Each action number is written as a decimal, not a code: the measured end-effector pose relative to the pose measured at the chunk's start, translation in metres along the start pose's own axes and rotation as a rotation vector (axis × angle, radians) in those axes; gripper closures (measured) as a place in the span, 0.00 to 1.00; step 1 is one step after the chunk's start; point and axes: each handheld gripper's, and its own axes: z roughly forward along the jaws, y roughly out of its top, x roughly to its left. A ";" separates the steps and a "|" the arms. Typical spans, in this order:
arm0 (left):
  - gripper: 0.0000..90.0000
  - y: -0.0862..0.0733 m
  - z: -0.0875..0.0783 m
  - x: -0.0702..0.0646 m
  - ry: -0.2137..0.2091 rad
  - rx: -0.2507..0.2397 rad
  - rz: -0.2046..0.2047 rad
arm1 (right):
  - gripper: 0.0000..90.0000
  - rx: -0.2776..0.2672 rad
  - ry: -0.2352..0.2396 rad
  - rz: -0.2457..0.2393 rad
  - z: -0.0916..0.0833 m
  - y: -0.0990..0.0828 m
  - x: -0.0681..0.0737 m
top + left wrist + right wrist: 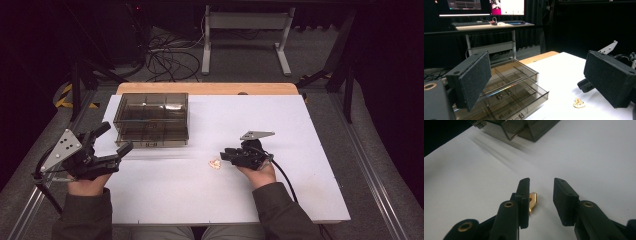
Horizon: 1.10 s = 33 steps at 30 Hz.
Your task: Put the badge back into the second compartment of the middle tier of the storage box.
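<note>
A small gold trinket [215, 163] lies on the white table [280, 195], right of centre. My right gripper [226, 156] rests low just to its right, pointing left at it. In the right gripper view the gripper [542, 185] is open; the gold trinket [533, 200] lies between the jaws, close against the left one and partly hidden by it. My left gripper [116, 137] is open wide at the table's left edge, beside the smoky clear drawer box [150, 120]. The left gripper view [541, 75] shows the box [514, 85] with drawers partly pulled out, and the trinket [579, 103] farther off.
The table's wooden far edge [207, 88] borders a floor with cables [165, 60] and a desk frame [245, 30]. A desk with monitors and a keyboard [469, 23] stands beyond. The box corner [524, 130] sits ahead of the right gripper.
</note>
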 end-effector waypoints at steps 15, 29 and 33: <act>0.09 -0.001 0.001 0.000 -0.007 0.008 0.004 | 0.74 0.056 0.023 0.011 0.014 -0.005 -0.001; 0.09 -0.001 0.002 0.000 -0.010 0.014 0.003 | 0.70 0.106 0.043 0.010 0.026 -0.007 0.003; 0.09 -0.001 0.002 0.000 -0.012 0.014 0.002 | 0.70 0.109 0.043 0.003 0.027 -0.006 0.003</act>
